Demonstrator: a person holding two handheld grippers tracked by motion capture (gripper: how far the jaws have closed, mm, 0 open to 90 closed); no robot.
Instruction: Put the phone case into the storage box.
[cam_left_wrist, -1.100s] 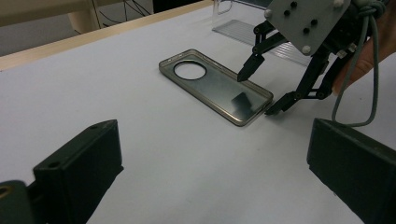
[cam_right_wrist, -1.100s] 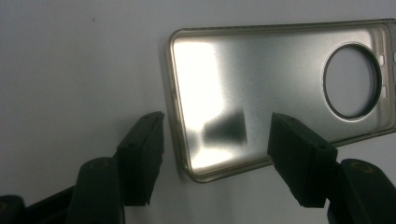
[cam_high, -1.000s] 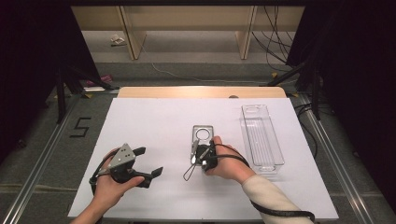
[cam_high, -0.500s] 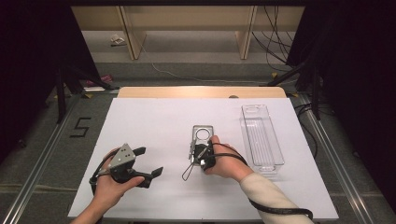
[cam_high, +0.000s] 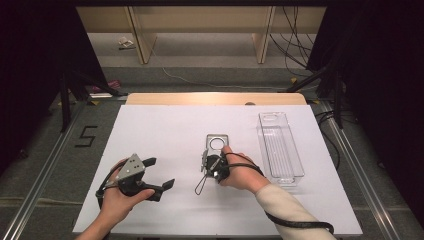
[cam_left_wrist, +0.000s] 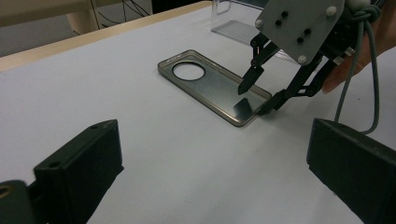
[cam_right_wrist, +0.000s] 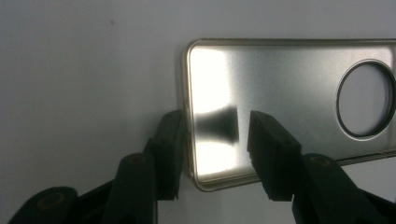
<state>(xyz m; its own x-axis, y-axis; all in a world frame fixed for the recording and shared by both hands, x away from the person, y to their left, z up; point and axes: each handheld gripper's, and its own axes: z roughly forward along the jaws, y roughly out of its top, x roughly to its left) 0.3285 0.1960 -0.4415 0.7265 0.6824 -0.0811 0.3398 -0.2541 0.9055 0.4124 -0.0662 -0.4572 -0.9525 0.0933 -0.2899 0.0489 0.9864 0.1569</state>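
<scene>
A metallic phone case (cam_high: 218, 144) with a round camera hole lies flat on the white table top (cam_high: 165, 130). My right gripper (cam_high: 212, 158) points down at its near short end. In the right gripper view, its jaws straddle that end's rim. One jaw is outside against the edge of the case (cam_right_wrist: 280, 79). The other is over the inside, with a gap left. The right gripper (cam_right_wrist: 215, 126) has just been closing and is still open. My left gripper (cam_high: 160, 173) rests open to the left, nothing between its jaws. It looks at the case (cam_left_wrist: 210, 86) and the right gripper (cam_left_wrist: 253, 99).
A clear plastic tray (cam_high: 280, 145) lies lengthwise to the right of the case, and its end (cam_left_wrist: 243, 30) shows behind the right gripper. A wooden strip (cam_high: 215, 98) borders the table's far edge. A cable trails from the right sleeve.
Both hands and the case have kept their places. In the high view no shift of the right jaws is clear.
</scene>
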